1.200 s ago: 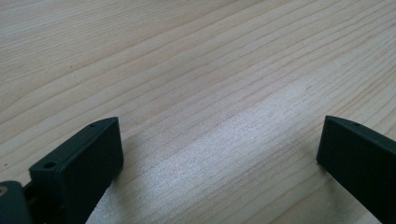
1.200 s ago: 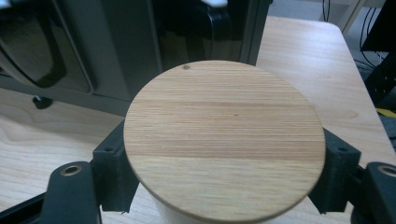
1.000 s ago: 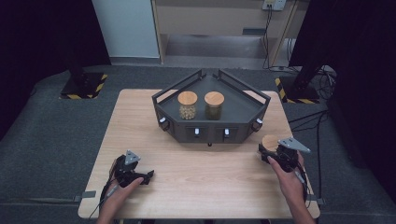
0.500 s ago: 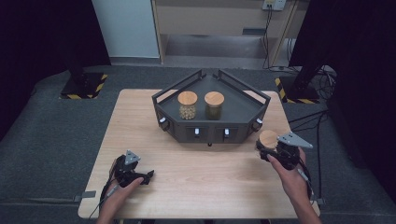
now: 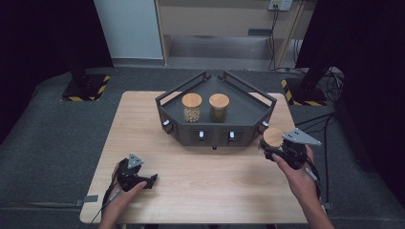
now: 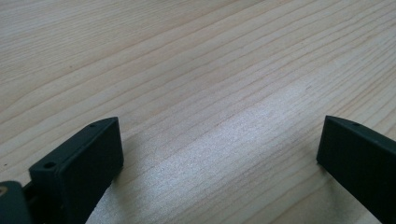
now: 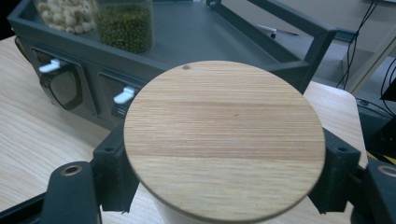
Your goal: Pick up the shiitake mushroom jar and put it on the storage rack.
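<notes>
Right gripper view: a jar with a wooden lid (image 7: 224, 140) is clamped between the two black jaws, one pad seen at each side just under the lid rim; the glass body below is mostly hidden by the lid. From the high view the right gripper (image 5: 277, 149) is seen off the front-right corner of the dark tray (image 5: 253, 112), w/ the jar held upright and apparently clear of the table (image 5: 205, 191).

Judged step: the jar is being carried toward the tray, where a jar of pale beans (image 5: 192, 108) and a jar of green beans (image 5: 219, 108) are already stood side by side. Beyond the jaw tips, the tray's front wall and its raised rail are in the way, so enough height should be gained before anything is moved fwd. The lid should be kept level; the grip should be kept firm, as glass is likely slippery. The free floor beside the green jar looks like the best spot; contact w/ that jar should be avoided.

Left gripper (image 5: 135, 174) is rested low over bare wood, jaws spread wide, nothing between them.
</notes>
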### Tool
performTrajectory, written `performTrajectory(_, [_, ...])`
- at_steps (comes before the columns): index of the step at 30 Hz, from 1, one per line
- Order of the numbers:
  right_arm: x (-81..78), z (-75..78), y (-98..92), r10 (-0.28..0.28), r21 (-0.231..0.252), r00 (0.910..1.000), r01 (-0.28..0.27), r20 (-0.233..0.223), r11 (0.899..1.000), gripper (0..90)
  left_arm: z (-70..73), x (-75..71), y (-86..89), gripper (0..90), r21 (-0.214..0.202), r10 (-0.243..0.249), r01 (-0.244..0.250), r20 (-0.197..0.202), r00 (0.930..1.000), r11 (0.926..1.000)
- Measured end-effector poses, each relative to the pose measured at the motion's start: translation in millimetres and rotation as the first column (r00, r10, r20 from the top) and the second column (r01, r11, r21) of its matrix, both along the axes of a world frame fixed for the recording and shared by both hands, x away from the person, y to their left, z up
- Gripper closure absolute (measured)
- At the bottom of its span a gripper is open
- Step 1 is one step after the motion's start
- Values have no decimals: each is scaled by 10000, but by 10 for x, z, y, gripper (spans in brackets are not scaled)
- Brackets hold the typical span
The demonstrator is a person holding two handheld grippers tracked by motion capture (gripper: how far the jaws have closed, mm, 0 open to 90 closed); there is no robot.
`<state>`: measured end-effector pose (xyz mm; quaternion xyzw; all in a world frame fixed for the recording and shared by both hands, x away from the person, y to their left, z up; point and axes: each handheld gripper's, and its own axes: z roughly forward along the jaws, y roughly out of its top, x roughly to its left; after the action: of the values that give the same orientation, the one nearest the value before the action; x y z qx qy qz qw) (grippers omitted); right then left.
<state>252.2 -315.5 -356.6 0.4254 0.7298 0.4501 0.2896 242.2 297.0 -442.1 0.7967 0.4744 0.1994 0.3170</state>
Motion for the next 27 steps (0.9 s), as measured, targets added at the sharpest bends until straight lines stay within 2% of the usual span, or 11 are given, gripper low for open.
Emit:
performTrajectory(16, [97, 227, 50, 124, 25, 9999, -124, 102, 9999, 255, 0, 1, 1, 0, 0, -5, 5, -1, 10000, 10000])
performTrajectory(27, [199, 330, 128, 256, 15, 9996, -256, 118, 9997, 255, 0, 0, 1, 0, 0, -4, 4, -1, 10000, 10000])
